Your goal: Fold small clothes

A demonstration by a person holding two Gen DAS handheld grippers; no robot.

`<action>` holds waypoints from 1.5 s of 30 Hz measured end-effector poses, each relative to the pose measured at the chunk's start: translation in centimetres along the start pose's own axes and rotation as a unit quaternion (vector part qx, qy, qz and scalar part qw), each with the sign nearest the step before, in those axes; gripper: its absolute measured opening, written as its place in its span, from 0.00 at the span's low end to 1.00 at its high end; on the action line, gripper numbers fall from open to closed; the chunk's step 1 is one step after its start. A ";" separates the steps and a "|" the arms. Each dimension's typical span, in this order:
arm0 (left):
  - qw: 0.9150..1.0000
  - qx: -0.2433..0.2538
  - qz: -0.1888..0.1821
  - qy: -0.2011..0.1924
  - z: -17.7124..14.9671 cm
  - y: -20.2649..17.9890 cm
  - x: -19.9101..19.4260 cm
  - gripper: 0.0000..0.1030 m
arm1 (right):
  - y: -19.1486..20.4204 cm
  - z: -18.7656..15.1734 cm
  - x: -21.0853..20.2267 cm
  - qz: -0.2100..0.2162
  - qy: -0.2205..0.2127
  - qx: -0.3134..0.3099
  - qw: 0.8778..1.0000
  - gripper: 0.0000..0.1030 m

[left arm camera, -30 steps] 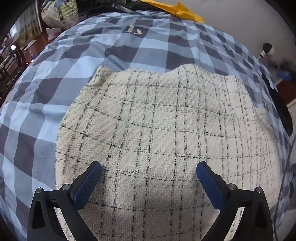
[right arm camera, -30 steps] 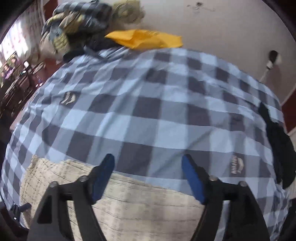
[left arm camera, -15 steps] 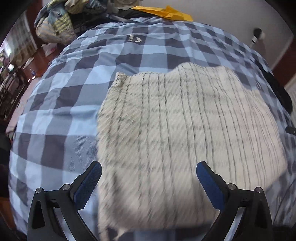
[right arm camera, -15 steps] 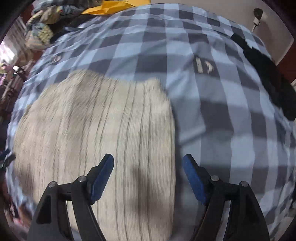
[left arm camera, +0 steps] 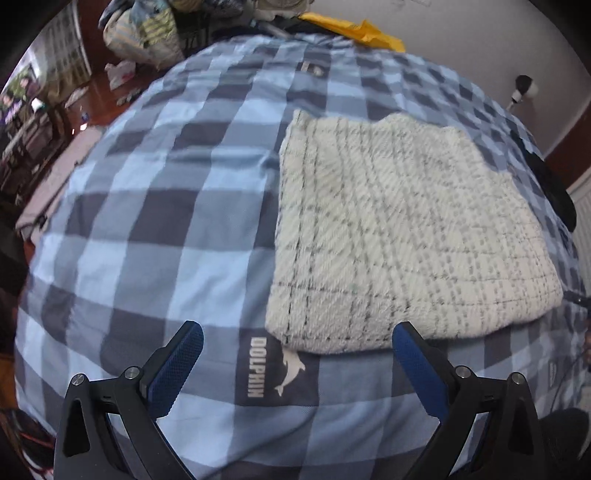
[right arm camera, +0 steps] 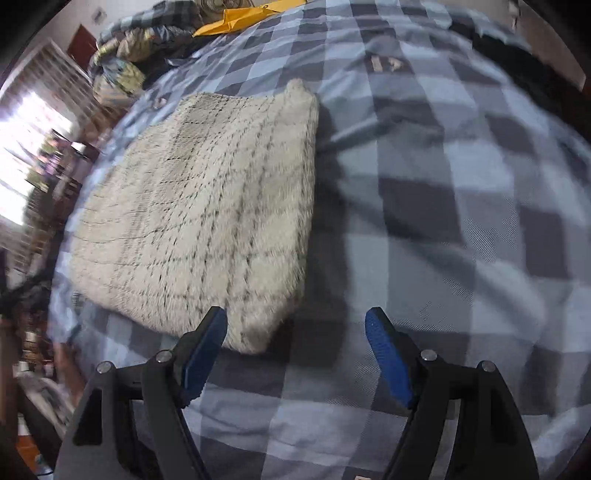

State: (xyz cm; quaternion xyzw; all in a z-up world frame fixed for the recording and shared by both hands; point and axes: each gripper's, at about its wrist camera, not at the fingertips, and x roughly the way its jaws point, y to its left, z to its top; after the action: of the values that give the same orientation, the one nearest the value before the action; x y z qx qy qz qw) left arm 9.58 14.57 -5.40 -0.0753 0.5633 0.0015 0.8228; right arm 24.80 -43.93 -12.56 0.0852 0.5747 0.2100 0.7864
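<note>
The left gripper is gaping wide and gripping nothing — the cream checked garment is lying just ahead-right; the right gripper is likewise spread, empty — garment ahead-left on the plaid bedcover

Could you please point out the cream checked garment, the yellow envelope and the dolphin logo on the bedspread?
cream checked garment (left arm camera: 399, 229): left wrist view, middle of its top face.
yellow envelope (right arm camera: 243, 18): right wrist view, its flat face.
dolphin logo (left arm camera: 275, 365): left wrist view, between lettering and dolphin.

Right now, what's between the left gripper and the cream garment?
In the left wrist view, only blue checked bedcover, with its DOLPHIN logo, lies between the open left gripper and the cream garment.
</note>
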 end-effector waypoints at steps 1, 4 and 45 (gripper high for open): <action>1.000 -0.002 0.002 0.009 -0.1 0.0 0.6 1.00 | -0.2 0.1 0.3 0.010 -0.003 0.001 1.000 0.72; 1.000 0.000 0.002 0.022 -0.2 -0.3 1.7 1.00 | 0.5 0.6 0.8 0.028 -0.031 -0.010 0.999 0.72; 0.990 -0.005 -0.115 0.080 1.2 0.5 5.5 0.12 | 11.0 1.0 -7.2 -0.216 -0.108 0.035 0.970 0.16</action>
State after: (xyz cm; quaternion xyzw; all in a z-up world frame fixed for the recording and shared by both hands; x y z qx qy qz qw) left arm 12.67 14.73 -10.08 -0.1432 0.6148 -0.0965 0.7695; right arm 21.37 -37.05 -1.86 0.0089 0.4980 0.0047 0.8671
